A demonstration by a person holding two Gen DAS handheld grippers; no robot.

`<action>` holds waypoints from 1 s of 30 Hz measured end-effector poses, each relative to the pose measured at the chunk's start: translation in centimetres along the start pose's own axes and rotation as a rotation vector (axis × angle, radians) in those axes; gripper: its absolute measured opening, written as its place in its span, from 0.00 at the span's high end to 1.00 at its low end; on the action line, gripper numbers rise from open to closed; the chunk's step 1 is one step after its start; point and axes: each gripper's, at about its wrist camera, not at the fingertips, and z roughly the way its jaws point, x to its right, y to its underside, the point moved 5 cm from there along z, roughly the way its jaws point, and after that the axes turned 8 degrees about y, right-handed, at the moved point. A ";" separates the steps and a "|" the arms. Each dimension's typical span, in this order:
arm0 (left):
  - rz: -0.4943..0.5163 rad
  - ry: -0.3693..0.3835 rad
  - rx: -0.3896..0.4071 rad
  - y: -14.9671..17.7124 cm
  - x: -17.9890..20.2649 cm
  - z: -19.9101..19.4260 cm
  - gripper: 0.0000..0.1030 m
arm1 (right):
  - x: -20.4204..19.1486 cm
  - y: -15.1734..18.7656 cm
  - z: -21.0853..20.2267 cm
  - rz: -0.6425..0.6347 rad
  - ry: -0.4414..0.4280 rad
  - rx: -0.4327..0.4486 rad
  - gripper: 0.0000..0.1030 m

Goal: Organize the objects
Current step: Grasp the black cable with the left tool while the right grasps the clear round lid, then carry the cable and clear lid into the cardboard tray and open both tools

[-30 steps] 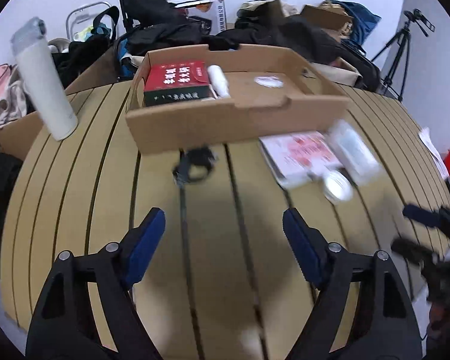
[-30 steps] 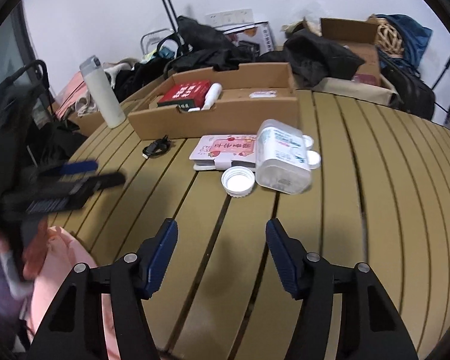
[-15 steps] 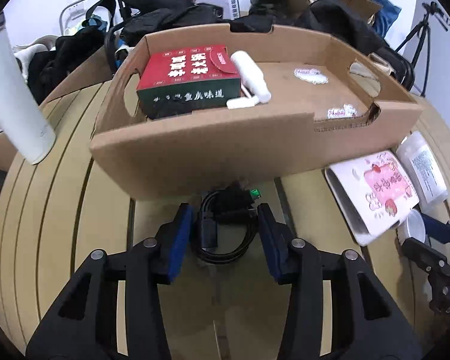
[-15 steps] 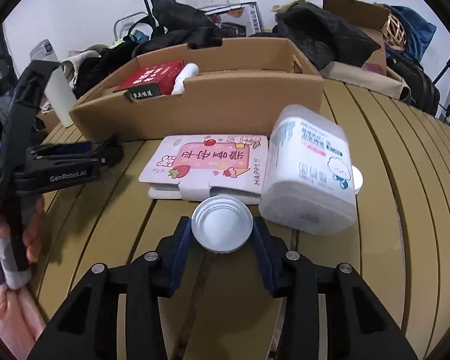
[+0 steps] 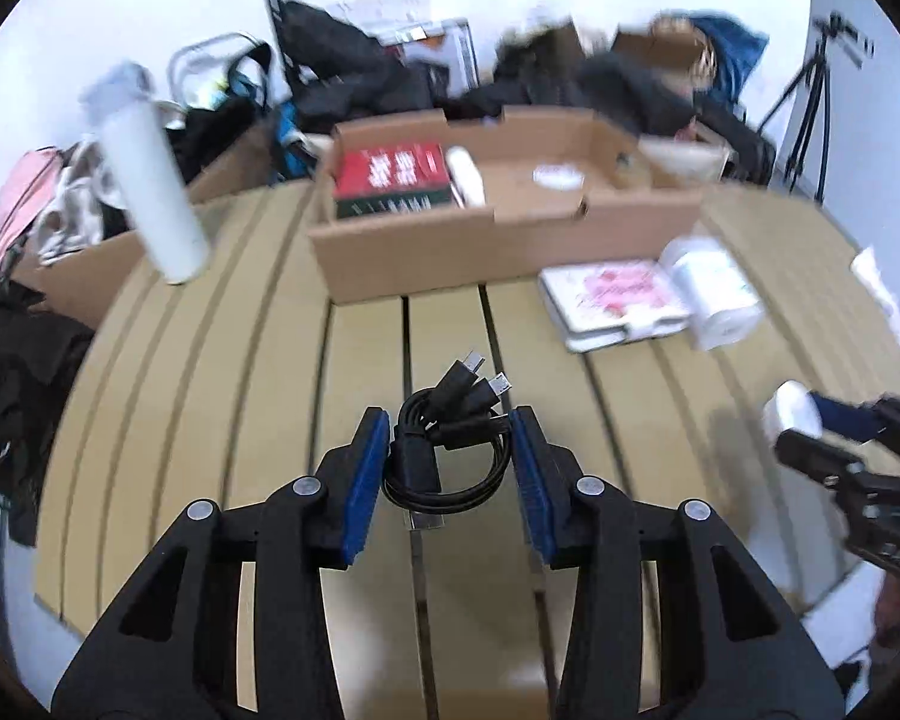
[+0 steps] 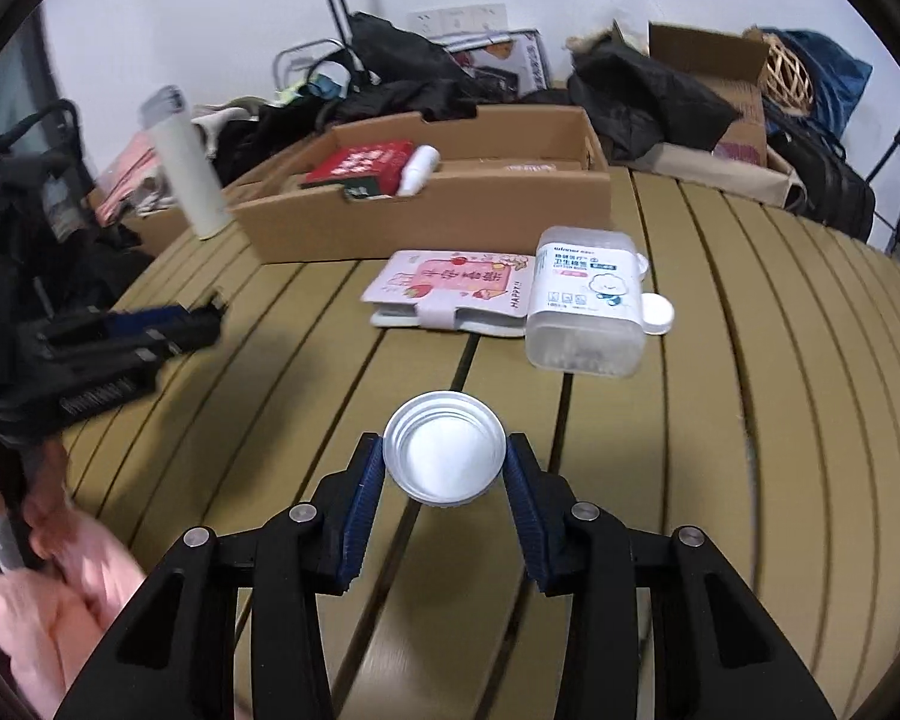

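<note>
The left gripper (image 5: 448,450) pinches a coiled black cable (image 5: 447,441) between its blue pads (image 5: 363,477), lifted above the slatted table (image 5: 210,360), the cable's plug ends fanning out just ahead of the fingertips. The right gripper (image 6: 444,465) clamps a round metal lid (image 6: 444,447) between its own pads (image 6: 363,492), open side up, also held off the table; in the left wrist view that lid shows as a pale shape at the far right, in the tips of the other tool.

Straight ahead of both grippers, well beyond the fingertips, a shallow cardboard box (image 5: 498,246) stands on the table. Inside, toward its left end, lies a red carton (image 5: 393,171), with a white tube (image 5: 465,183) just beside it on the right. The rest of the box floor carries only a small white item, too blurred to name.

Ahead and slightly right of the right gripper, between it and the box, a pink case (image 6: 450,291) lies flat, its right edge touching a clear plastic tub (image 6: 588,306) of cotton swabs lying on its side. A small white cap (image 6: 657,312) sits against the tub's far side.

Ahead and to the left of both tools, a tall white bottle (image 5: 150,180) stands near the table's edge, left of the box. In the right wrist view the left gripper appears at far left, held by a hand (image 6: 42,504) low in that corner. Bags, dark clothing and more cartons crowd the wall behind the table.
</note>
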 end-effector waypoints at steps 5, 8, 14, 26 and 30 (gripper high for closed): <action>-0.125 0.054 0.069 -0.3 -0.3 -6.0 0.63 | 0.0 -0.8 -3.9 -0.003 -0.020 0.065 0.57; -0.178 0.070 0.092 -0.8 -0.7 -8.1 0.63 | 0.0 -1.5 -5.3 -0.006 -0.024 0.100 0.57; -0.198 0.103 0.130 -2.4 -0.6 -10.3 0.63 | 0.4 -3.2 -7.6 -0.006 -0.040 0.153 0.57; -0.117 0.169 0.202 -11.7 -1.3 -7.5 0.63 | 2.9 -13.4 -6.3 -0.022 -0.100 0.202 0.57; -0.140 0.194 0.178 -14.0 -2.2 -4.4 0.63 | 4.0 -16.3 -2.7 -0.007 -0.106 0.155 0.57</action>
